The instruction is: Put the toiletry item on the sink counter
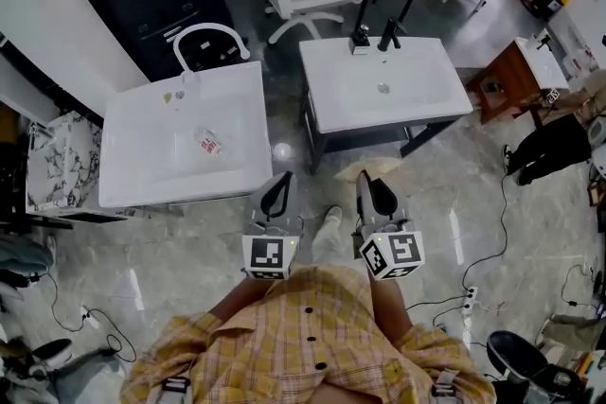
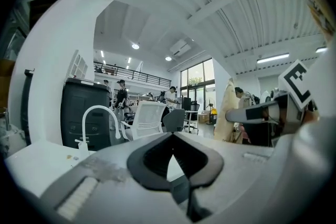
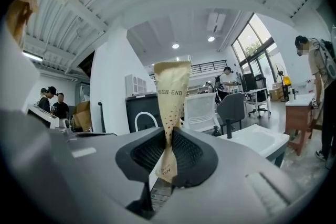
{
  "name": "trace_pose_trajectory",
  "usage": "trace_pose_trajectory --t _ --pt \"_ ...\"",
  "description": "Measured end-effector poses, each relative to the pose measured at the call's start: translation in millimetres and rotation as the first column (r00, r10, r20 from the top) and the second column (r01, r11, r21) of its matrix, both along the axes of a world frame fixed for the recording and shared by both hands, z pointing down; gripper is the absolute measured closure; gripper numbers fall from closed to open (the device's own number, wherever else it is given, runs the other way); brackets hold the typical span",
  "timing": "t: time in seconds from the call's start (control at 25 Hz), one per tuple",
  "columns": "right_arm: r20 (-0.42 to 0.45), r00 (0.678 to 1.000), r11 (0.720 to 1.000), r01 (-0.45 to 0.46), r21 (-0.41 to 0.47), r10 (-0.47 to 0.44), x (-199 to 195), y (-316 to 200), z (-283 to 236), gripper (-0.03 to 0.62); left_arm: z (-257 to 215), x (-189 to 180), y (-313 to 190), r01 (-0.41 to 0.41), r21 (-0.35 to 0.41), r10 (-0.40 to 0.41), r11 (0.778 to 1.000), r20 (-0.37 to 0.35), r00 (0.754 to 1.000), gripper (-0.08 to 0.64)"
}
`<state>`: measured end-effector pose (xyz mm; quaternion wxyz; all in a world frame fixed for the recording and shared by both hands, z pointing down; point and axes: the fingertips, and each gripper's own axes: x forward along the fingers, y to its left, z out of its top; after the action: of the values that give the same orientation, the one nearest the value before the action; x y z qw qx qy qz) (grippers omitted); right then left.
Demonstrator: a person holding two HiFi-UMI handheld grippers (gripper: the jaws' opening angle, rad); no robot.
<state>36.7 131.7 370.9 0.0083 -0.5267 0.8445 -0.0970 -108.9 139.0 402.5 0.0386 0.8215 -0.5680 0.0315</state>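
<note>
While right gripper fingers pinch sachet's thin waist, slip short of sink surface possible; left gripper clenched empty.

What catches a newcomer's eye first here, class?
The cream, dotted sachet printed HIGH-END, pinched upright in the right claw, dominates the right gripper view. In the head view, two white rectangular sink counters stand ahead: the left counter with a white arched tap, the right counter with black taps.

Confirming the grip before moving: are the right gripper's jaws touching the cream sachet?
Touching. In the right gripper view the right gripper has its jaws pinched on the sachet, squeezing it narrow.
</note>
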Motion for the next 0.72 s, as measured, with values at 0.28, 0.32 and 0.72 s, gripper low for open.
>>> trace_pose_trajectory --t 0.28,0.32,0.72 --pt "0.020 0.998 0.998 0.058 0.018 -0.058 31 -89 -12 0.548 -11 39 -87 0.039 -0.001 -0.039 0.999 0.017 0.999 0.560" --pt "0.023 0.997 0.998 0.067 0.015 -0.068 35 -100 -12 0.548 -12 45 -97 0.044 -0.004 -0.044 0.999 0.014 0.999 0.560" --pt "0.036 0.988 0.987 0.154 -0.051 -0.152 75 -180 7 0.548 1 88 -159 0.119 -0.048 -0.116 0.992 0.056 0.992 0.560"
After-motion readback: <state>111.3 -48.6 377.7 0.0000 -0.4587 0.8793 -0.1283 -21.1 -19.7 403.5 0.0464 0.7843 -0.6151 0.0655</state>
